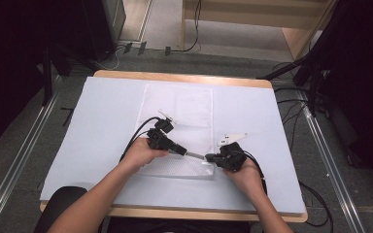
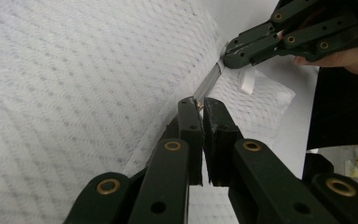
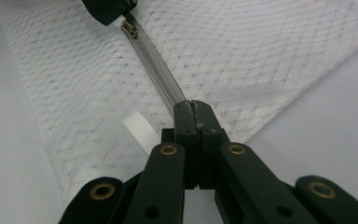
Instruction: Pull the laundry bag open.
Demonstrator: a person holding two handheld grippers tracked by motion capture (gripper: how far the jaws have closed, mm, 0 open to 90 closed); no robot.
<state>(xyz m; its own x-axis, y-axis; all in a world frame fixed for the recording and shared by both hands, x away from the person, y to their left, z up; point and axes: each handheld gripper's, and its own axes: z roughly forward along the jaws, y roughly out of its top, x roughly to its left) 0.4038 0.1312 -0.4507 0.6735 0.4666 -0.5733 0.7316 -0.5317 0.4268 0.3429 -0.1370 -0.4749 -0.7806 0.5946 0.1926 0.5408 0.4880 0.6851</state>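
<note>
A white mesh laundry bag [image 1: 177, 116] is lying flat in the middle of the pale tabletop [image 1: 102, 126], its zipper [image 3: 161, 77] running along the near edge. The right gripper [image 1: 209, 157] is pinching one end of the zipper tape with its jaws closed tight on it, beside a small white loop tab [image 3: 139, 130]. The left gripper [image 1: 183, 152] is clamping the zipper pull [image 3: 130, 31], jaws nearly together. Both hands [image 1: 141, 153] are resting low over the bag's near edge.
</note>
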